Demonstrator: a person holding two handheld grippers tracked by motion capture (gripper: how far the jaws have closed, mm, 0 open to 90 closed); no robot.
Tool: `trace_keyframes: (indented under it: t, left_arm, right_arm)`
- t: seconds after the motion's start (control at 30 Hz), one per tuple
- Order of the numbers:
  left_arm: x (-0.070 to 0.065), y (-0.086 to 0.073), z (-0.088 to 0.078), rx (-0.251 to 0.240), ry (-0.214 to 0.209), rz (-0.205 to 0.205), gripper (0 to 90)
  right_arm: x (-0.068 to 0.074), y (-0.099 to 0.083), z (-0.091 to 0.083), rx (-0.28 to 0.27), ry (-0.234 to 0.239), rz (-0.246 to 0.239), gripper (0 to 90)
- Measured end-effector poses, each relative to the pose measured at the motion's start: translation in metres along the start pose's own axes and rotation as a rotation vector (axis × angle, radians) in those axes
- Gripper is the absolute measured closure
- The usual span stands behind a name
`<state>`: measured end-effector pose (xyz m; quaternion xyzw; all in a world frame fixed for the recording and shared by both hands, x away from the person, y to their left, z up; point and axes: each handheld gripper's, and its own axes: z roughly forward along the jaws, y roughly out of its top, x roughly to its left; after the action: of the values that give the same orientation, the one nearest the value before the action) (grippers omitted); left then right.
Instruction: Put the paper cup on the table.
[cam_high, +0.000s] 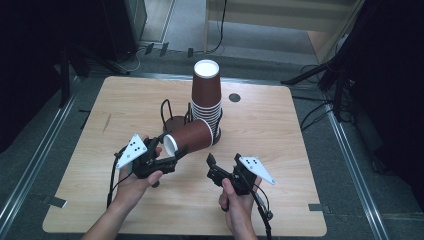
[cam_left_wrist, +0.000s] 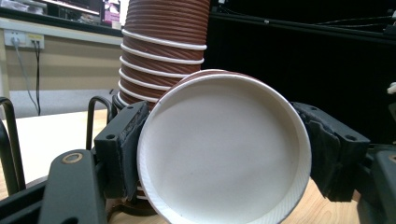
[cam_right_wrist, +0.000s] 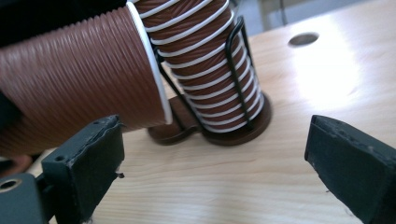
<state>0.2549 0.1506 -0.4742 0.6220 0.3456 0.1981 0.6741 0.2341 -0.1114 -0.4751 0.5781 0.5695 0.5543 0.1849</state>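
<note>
Paper cup (cam_high: 189, 137), lying sideways, is pinched at its rim by the left gripper (cam_high: 170, 157), near the cup stack (cam_high: 206, 102). Right gripper (cam_high: 212, 167) waits spread and empty; next, I judge, it must grasp the cup's body.

Wooden table (cam_high: 280, 150) lit from above, with a round dark grommet hole (cam_high: 234, 97) set beyond the tools, near the far edge. A black wire rack (cam_high: 167, 112) on a round brown base is seen just ahead of the left tool (second loop empty). Grey floor (cam_high: 190, 27) and trailing black cables (cam_high: 312, 117) are noted past the table. A wall socket (cam_left_wrist: 21, 39) is visible far left.
</note>
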Motion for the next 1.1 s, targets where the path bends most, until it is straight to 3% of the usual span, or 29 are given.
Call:
trace_keyframes:
  t: [0.17, 0.33, 0.4, 0.63, 0.93, 1.1]
  left_arm:
    - [-0.002, -0.002, 0.002, 0.013, -0.003, 0.008, 24.2]
    - [-0.004, -0.004, 0.002, 0.007, -0.006, -0.003, 24.2]
    - [-0.006, -0.005, 0.003, 0.01, -0.013, -0.001, 24.3]
    - [-0.012, -0.009, 0.007, 0.011, -0.032, 0.005, 24.2]
    - [-0.016, -0.014, 0.011, -0.003, -0.044, -0.003, 24.3]
    - [-0.02, -0.018, 0.014, -0.004, -0.05, 0.002, 24.3]
  right_arm:
    - [-0.002, 0.004, 0.0, 0.005, 0.025, 0.129, 0.0]
    - [-0.007, 0.004, -0.002, 0.033, 0.074, 0.365, 0.0]
    - [-0.008, 0.0, -0.001, 0.041, 0.08, 0.439, 0.0]
    - [-0.009, -0.014, 0.0, 0.032, 0.118, 0.587, 0.0]
    - [-0.003, -0.012, 0.001, 0.034, 0.131, 0.735, 0.0]
    - [-0.001, -0.011, 0.005, 0.048, 0.144, 0.84, 0.0]
